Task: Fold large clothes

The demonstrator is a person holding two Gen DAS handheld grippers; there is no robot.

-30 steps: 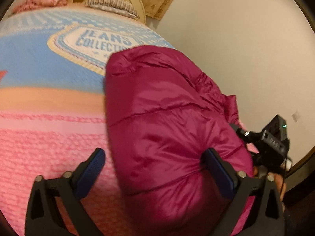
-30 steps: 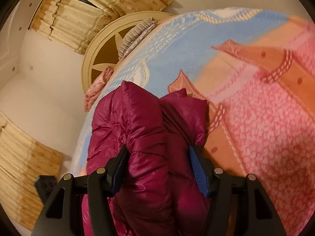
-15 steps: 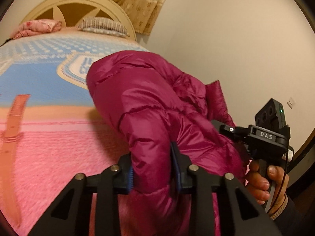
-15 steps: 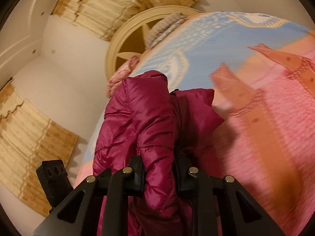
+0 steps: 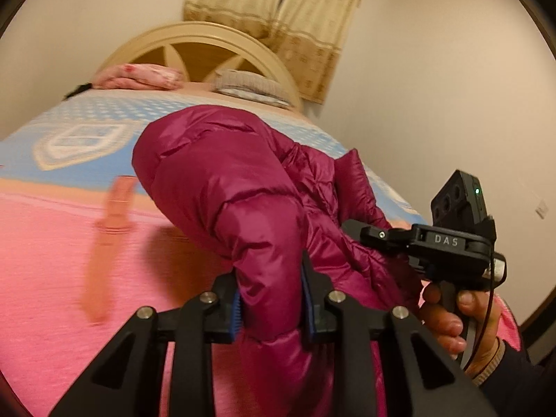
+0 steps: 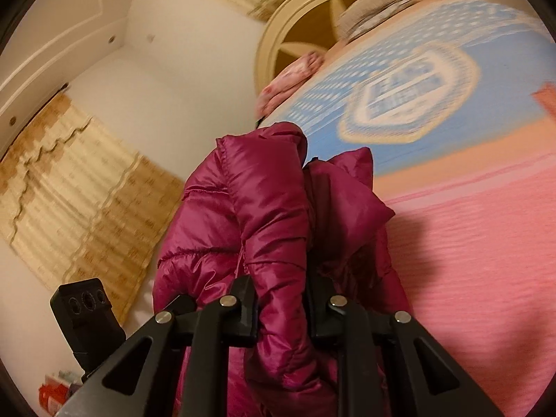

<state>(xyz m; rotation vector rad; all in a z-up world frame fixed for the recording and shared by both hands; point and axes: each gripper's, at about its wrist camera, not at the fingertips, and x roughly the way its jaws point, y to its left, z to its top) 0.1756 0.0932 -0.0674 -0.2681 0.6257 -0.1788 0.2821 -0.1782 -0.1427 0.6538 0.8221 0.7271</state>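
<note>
A magenta puffer jacket [image 5: 243, 187] hangs bunched above the bed. My left gripper [image 5: 272, 299] is shut on a thick fold of the jacket near its lower edge. My right gripper [image 6: 283, 307] is shut on another fold of the same jacket [image 6: 264, 208]. The right gripper's black body [image 5: 444, 243] and the hand holding it show at the right of the left wrist view, close beside the jacket. The left gripper's camera block [image 6: 83, 312] shows at the lower left of the right wrist view. The jacket is lifted off the bedspread and casts a shadow on it.
The bed has a pink and blue bedspread [image 5: 62, 250] with a badge print [image 6: 410, 100]. Two pillows [image 5: 139, 76] lie by the cream arched headboard [image 5: 194, 38]. Curtains [image 5: 274, 17] hang behind; a white wall runs close along the bed's right side.
Both grippers closed from open onto folds of the jacket, then lifted it off the bedspread. The views tilted up toward the headboard and curtains.
</note>
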